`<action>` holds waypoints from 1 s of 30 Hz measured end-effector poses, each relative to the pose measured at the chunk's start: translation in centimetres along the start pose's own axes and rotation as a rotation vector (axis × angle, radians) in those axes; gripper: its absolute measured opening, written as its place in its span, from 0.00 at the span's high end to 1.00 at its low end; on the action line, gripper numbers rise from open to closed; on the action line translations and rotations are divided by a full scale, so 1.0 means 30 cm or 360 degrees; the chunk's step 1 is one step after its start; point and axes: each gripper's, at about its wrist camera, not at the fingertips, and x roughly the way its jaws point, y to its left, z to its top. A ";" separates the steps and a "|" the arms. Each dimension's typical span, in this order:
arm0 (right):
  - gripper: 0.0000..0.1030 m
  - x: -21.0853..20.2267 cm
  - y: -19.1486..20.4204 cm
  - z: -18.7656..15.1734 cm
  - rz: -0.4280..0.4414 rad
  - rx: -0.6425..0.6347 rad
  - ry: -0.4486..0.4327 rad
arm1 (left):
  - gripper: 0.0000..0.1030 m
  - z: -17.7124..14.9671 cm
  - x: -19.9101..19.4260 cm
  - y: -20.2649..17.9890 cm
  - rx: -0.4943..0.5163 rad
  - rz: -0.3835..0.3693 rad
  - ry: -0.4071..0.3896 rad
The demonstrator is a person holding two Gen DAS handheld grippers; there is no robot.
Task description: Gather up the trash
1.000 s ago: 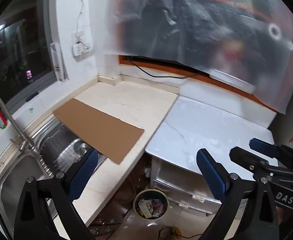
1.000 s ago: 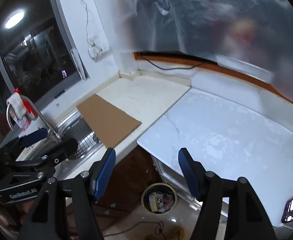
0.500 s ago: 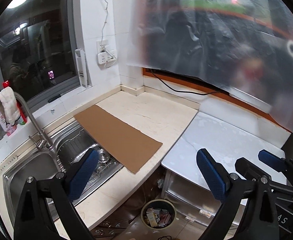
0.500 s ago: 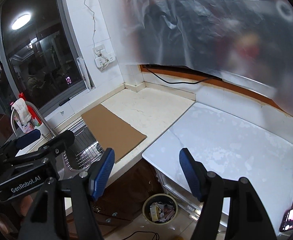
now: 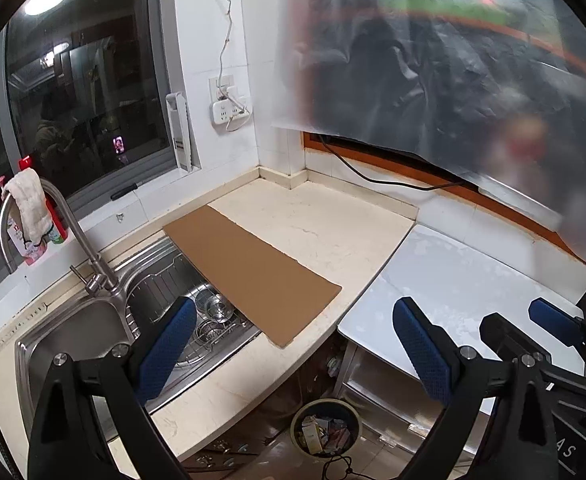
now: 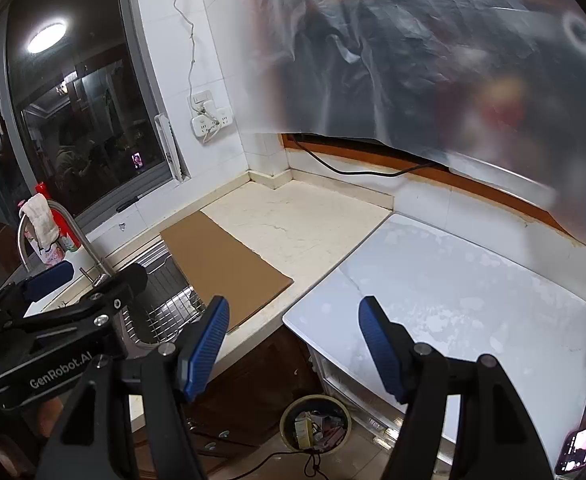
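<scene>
A round trash bin (image 5: 325, 427) holding paper and packaging scraps stands on the floor below the counter gap; it also shows in the right wrist view (image 6: 315, 424). My left gripper (image 5: 293, 344) is open and empty, held high above the counter and bin. My right gripper (image 6: 293, 340) is open and empty, beside it at about the same height. The right gripper also shows at the right edge of the left wrist view (image 5: 541, 340), and the left gripper at the left of the right wrist view (image 6: 73, 292). A flat brown cardboard sheet (image 5: 253, 268) lies on the cream counter, overhanging the sink.
A steel sink (image 5: 105, 332) with a tap (image 5: 73, 236) and a draped cloth sits at left. A white tabletop (image 5: 473, 280) lies at right. A plastic sheet (image 5: 453, 60) hangs over the back wall. A power strip (image 5: 229, 112) hangs by the window. A phone (image 6: 581, 448) sits at lower right.
Both grippers have risen and tilted back, so the window, wall and sink tap have come into view. Both stay open and empty.
</scene>
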 end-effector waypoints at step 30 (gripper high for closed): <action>0.34 0.011 -0.023 -0.004 -0.0051 0.0011 -0.0010 | 0.05 -0.003 0.033 -0.014 -0.0009 -0.0051 0.0050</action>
